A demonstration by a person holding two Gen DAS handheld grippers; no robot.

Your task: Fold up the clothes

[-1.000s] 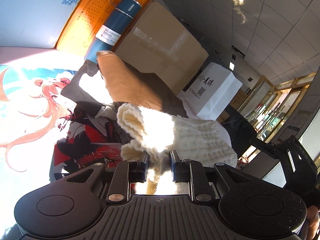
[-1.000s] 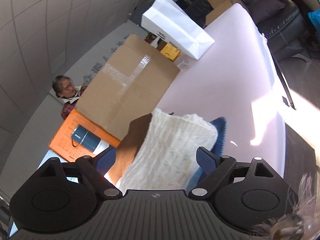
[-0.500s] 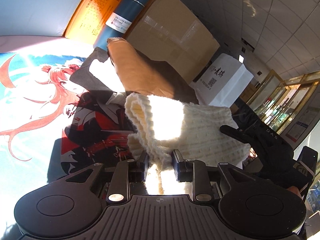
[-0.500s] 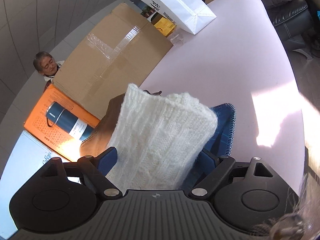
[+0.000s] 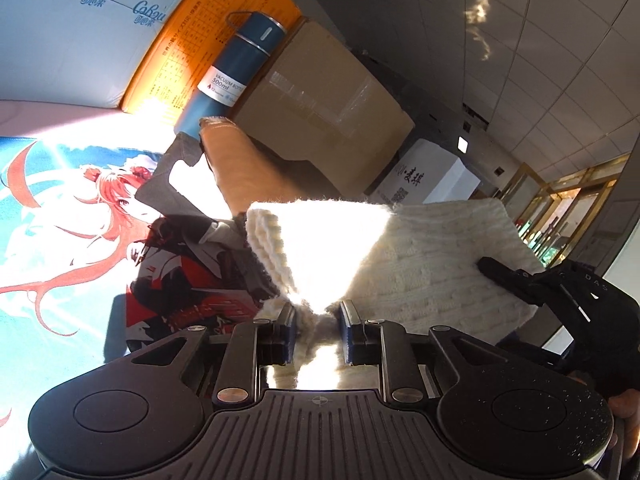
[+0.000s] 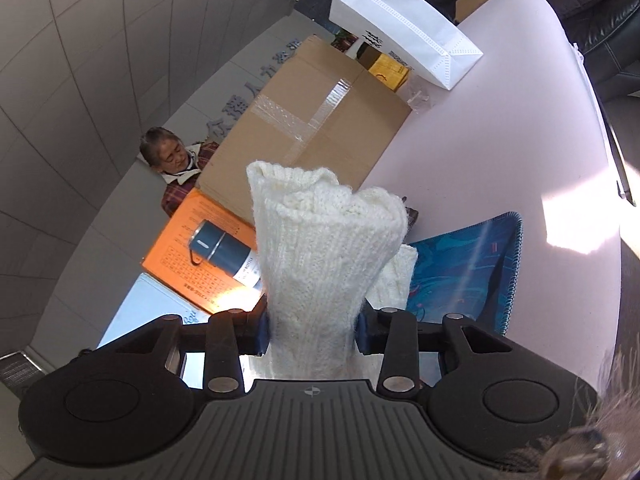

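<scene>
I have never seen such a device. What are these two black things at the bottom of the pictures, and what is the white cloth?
No robot: a person holds hand tongs, each carrying a camera looking along its fingers. One picture comes from the left tongs, the other from the right tongs. Both are closed on a white knitted sweater, lifted between them for folding. Below lie a printed cartoon mat and a pale table. Behind stand a blue vacuum bottle, a cardboard box and a white paper bag.

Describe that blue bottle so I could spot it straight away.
Find the big cardboard box at the table's far side, then the orange sheet beside it. The vacuum bottle lies there: the only dark blue cylinder, with a white 500ml label and a wire loop on its cap.
</scene>
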